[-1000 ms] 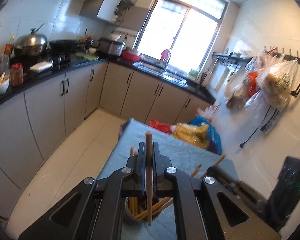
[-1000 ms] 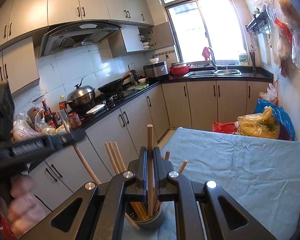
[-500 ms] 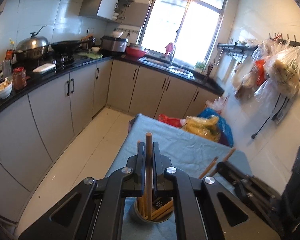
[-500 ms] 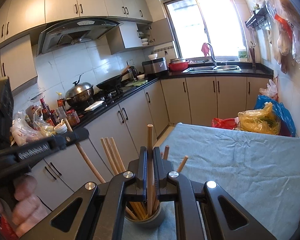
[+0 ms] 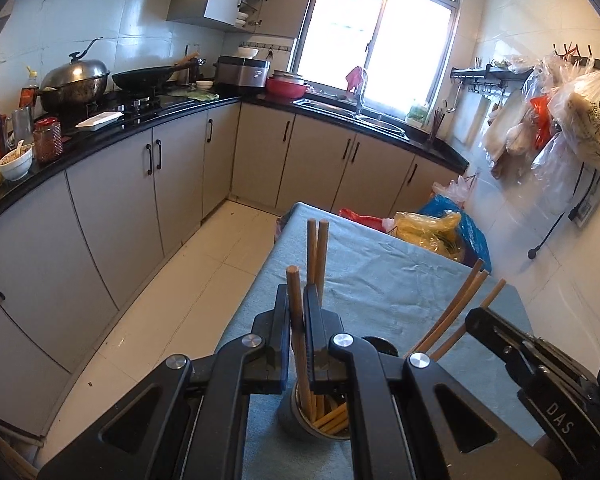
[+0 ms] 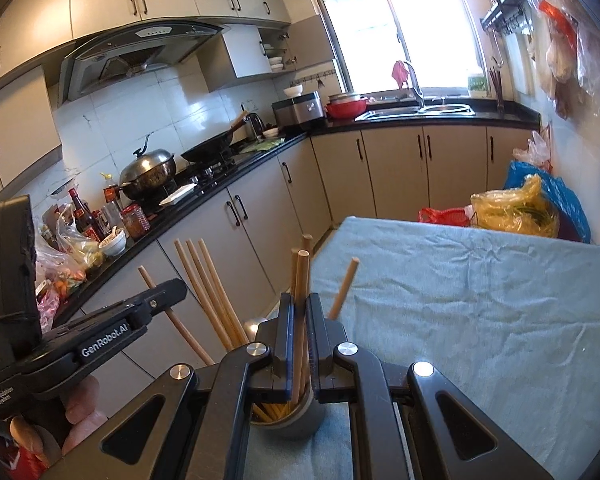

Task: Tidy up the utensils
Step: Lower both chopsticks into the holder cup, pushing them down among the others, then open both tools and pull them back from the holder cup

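A grey cup (image 5: 294, 420) with several wooden chopsticks stands on the table's blue-grey cloth (image 5: 380, 280), close under both grippers. My left gripper (image 5: 298, 308) is shut on one upright chopstick (image 5: 294, 300) whose lower end reaches into the cup. My right gripper (image 6: 299, 312) is shut on another upright chopstick (image 6: 302, 280), which also runs down into the cup (image 6: 300, 420). The right wrist view shows the left gripper (image 6: 112, 332) at the left, clamping its chopstick (image 6: 160, 300). The right gripper's body (image 5: 532, 364) shows at the right of the left wrist view.
The cup sits near the table's left edge, with floor tiles (image 5: 172, 300) below. Plastic bags (image 6: 516, 208) lie past the table's far end. A black counter (image 5: 140, 120) with a pot, wok and bottles runs along the left. More bags (image 5: 580, 120) hang on the right wall.
Both grippers have sunk toward the cup while staying shut. Their chopsticks now reach deeper into it, and the cup sits larger and closer under the fingers.
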`<state>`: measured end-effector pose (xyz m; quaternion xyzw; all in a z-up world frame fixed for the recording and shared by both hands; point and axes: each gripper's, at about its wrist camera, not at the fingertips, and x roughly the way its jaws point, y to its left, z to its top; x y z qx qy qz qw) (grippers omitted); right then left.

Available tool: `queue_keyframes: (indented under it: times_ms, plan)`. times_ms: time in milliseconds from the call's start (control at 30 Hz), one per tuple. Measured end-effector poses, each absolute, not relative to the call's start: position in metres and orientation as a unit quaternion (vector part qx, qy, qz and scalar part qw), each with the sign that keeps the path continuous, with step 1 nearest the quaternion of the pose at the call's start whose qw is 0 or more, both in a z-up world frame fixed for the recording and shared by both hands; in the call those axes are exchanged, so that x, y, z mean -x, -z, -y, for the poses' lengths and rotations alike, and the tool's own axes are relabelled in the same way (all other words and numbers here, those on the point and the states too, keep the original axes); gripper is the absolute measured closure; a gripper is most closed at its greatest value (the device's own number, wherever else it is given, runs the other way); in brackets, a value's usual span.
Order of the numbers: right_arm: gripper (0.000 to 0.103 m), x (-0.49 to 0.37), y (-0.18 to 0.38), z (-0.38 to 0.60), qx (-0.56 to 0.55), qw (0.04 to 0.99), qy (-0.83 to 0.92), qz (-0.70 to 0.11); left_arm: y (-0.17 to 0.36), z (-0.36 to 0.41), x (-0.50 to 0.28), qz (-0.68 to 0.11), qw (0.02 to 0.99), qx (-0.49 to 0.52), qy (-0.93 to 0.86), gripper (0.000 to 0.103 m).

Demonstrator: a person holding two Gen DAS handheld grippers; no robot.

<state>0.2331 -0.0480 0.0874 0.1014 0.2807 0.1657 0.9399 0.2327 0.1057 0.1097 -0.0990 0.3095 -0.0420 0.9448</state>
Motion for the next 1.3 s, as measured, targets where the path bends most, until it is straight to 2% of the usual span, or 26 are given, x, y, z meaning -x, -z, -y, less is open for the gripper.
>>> queue_keyframes:
  times_ms: [267, 600, 667, 733, 900, 1067, 1300]
  plan:
    - [0.095, -0.234, -0.083, 0.051, -0.105, 0.938, -0.165, -0.286, -0.109, -0.103, -0.228, -0.304, 0.948, 0.09, 0.037, 0.097]
    - [0.094, -0.215, -0.108, 0.057, -0.109, 0.946, -0.165, -0.257, -0.114, -0.105, -0.22, -0.3, 0.95, 0.084, 0.031, 0.095]
    - [0.09, -0.209, -0.112, 0.06, -0.112, 0.947, -0.164, -0.252, -0.117, -0.104, -0.216, -0.295, 0.951, 0.083, 0.029, 0.084]
    - [0.081, -0.203, -0.115, 0.064, -0.115, 0.948, -0.163, -0.248, -0.12, -0.103, -0.211, -0.288, 0.954, 0.079, 0.023, 0.076]
    - [0.072, -0.183, -0.118, 0.076, -0.123, 0.951, -0.156, -0.237, -0.124, -0.1, -0.198, -0.277, 0.959, 0.067, 0.012, 0.068]
    - [0.057, -0.16, -0.114, 0.092, -0.123, 0.955, -0.141, -0.232, -0.119, -0.095, -0.177, -0.27, 0.961, 0.055, -0.006, 0.05]
    - [0.028, -0.114, -0.085, 0.11, -0.095, 0.961, -0.1, -0.238, -0.099, -0.085, -0.129, -0.275, 0.96, 0.032, -0.04, 0.02]
